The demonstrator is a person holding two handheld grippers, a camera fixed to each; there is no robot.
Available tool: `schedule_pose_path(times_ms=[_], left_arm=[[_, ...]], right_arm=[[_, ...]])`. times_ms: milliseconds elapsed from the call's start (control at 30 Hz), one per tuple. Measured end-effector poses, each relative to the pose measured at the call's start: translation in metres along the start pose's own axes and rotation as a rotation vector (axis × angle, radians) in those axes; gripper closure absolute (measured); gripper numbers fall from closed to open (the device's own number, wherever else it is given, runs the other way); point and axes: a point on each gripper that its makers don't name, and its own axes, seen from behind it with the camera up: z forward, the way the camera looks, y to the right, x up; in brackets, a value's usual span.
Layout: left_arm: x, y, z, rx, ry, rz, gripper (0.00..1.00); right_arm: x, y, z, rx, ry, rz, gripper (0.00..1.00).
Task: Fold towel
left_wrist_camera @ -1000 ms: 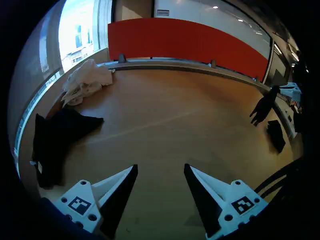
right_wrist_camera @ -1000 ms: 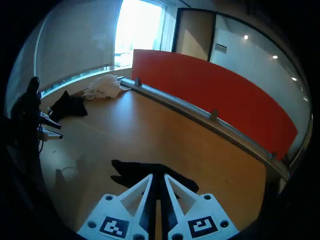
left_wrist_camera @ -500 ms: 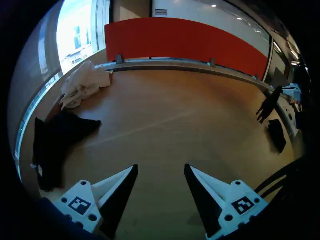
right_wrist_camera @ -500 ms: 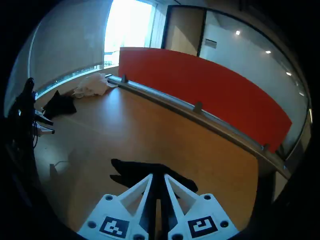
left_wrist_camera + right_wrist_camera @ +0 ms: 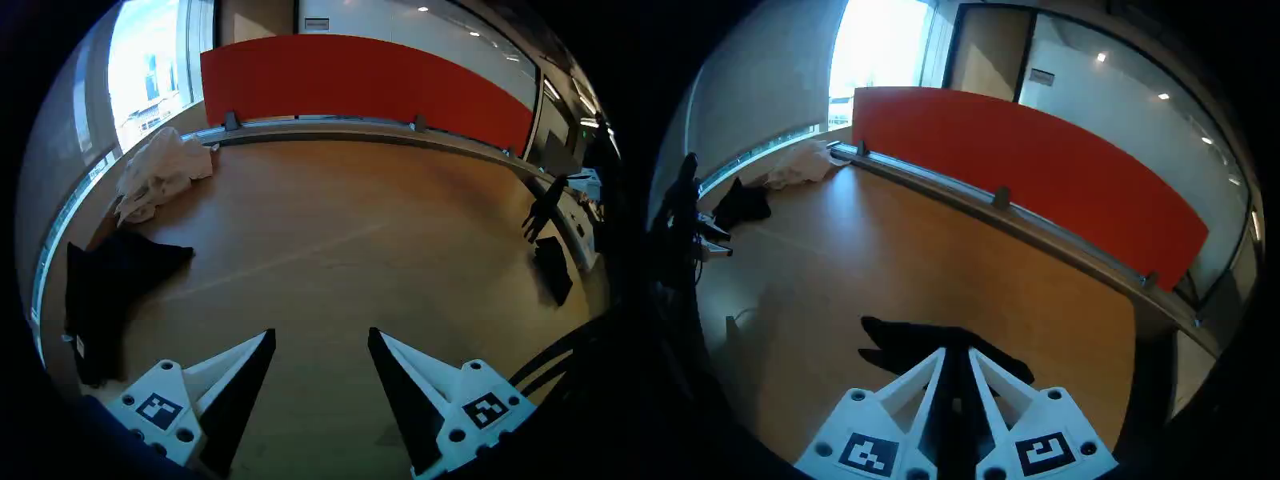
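Left gripper (image 5: 320,332): jaws parted wide, empty, above wooden table (image 5: 344,216). Right gripper (image 5: 958,354): jaws pinched together on black towel (image 5: 896,340).

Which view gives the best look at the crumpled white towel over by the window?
The left gripper view: the white towel sits fairly large and unobstructed, with its creases visible. The right gripper view shows it as a small, pale heap far off, with little detail.

Red divider (image 5: 360,80), wood tbl (image 5: 336,208)
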Motion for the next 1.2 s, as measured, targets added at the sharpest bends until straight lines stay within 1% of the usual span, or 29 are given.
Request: schedule_pose_path(times_ms=[200, 367, 667, 867, 967, 1200], left_arm=[[0.003, 0.007, 0.002, -0.001, -0.001, 0.008, 0.15], [0.005, 0.014, 0.003, -0.002, -0.001, 0.015, 0.15], [0.006, 0.022, 0.003, -0.006, -0.005, 0.022, 0.15], [0.006, 0.026, 0.002, -0.012, -0.006, 0.031, 0.15], [0.006, 0.029, 0.002, -0.016, -0.006, 0.035, 0.15], [0.005, 0.032, 0.001, -0.028, -0.004, 0.041, 0.15]], right_arm=[[-0.015, 0.021, -0.003, -0.019, -0.024, 0.007, 0.96], [-0.025, 0.033, -0.004, -0.029, -0.039, 0.019, 0.96], [-0.041, 0.035, -0.011, -0.026, -0.059, 0.019, 0.96], [-0.058, 0.037, -0.023, -0.036, -0.079, 0.025, 0.96], [-0.070, 0.039, -0.032, -0.045, -0.093, 0.032, 0.96], [-0.112, 0.043, -0.057, -0.072, -0.150, 0.052, 0.96]])
